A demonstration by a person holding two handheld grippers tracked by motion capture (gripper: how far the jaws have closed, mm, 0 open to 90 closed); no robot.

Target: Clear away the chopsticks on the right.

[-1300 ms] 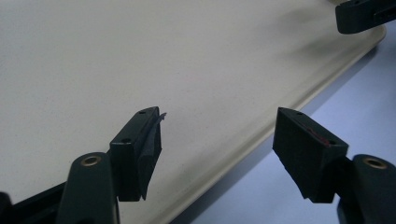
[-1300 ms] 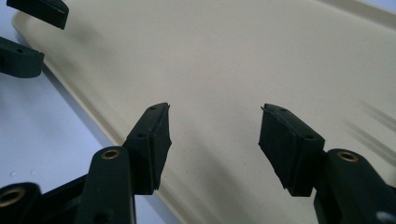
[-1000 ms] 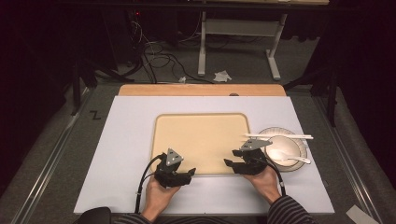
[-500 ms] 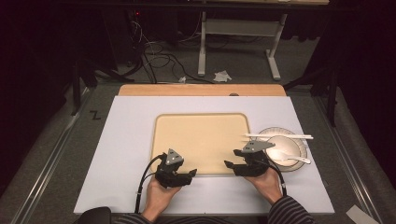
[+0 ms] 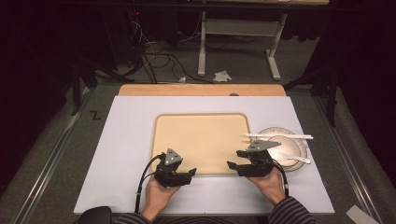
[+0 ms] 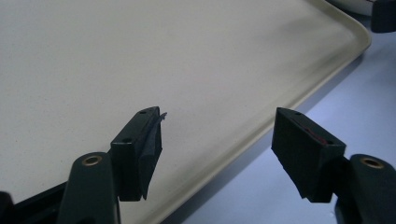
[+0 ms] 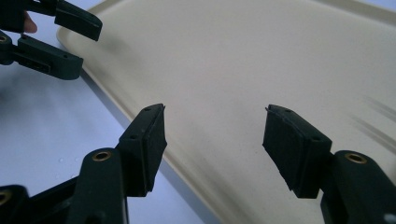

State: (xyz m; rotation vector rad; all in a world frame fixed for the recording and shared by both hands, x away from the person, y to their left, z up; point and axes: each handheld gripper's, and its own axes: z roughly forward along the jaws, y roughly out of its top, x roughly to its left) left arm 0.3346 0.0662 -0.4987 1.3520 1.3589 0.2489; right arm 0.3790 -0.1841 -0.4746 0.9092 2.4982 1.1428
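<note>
A beige tray lies mid-surface, and both tools, left and right, hover spread at its near edge; each likely should straddle the rim squarely before closing.

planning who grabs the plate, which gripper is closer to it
Right. The right gripper sits at the tray's near right corner, just beside the plate. The left gripper is at the tray's near left, most of the tray's width away.

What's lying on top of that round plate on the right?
On the plate lie white chopsticks across its far side and a white spoon nearer the person. The right gripper covers the plate's left edge, hiding anything there.
</note>
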